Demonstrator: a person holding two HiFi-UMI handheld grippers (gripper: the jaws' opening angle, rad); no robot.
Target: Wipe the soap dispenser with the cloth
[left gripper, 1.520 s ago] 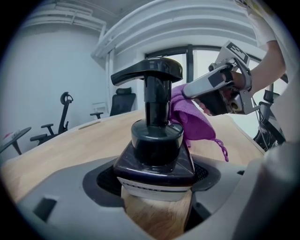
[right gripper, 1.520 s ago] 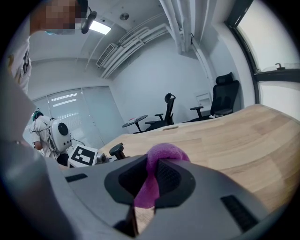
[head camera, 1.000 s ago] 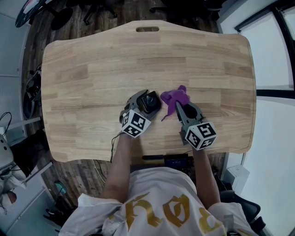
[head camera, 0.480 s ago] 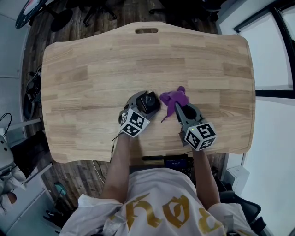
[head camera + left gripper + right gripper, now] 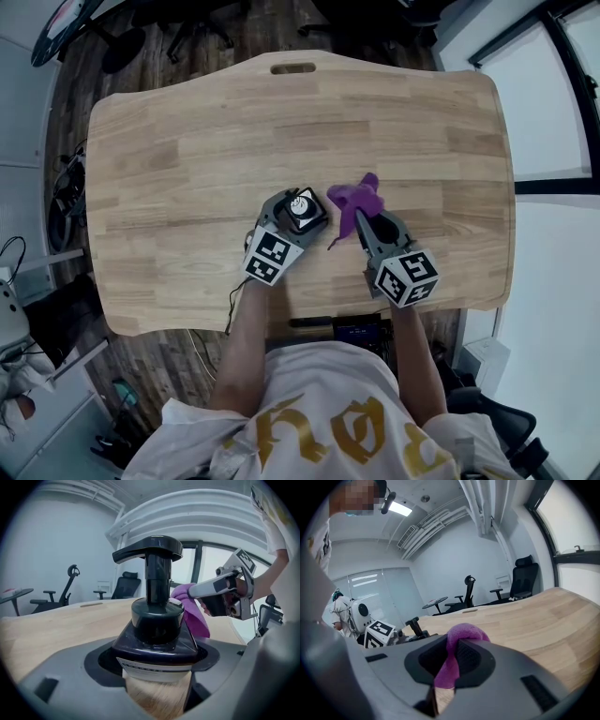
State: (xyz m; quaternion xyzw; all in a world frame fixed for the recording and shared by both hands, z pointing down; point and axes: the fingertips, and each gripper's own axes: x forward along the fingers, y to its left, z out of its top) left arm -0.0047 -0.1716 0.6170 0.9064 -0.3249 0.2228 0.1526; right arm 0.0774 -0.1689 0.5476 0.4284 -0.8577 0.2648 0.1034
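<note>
Left gripper [image 5: 292,217] has lifted the soap dispenser [image 5: 303,207] slightly — cloth [image 5: 356,201] unmoved.

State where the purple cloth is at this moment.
In the head view the cloth is pinched in the right gripper over the table, just right of the soap dispenser in the left gripper.

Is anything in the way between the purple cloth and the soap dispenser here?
Nothing visible. The soap dispenser, held in the left gripper, sits close beside the cloth pinched in the right gripper; whether they touch is unclear.
</note>
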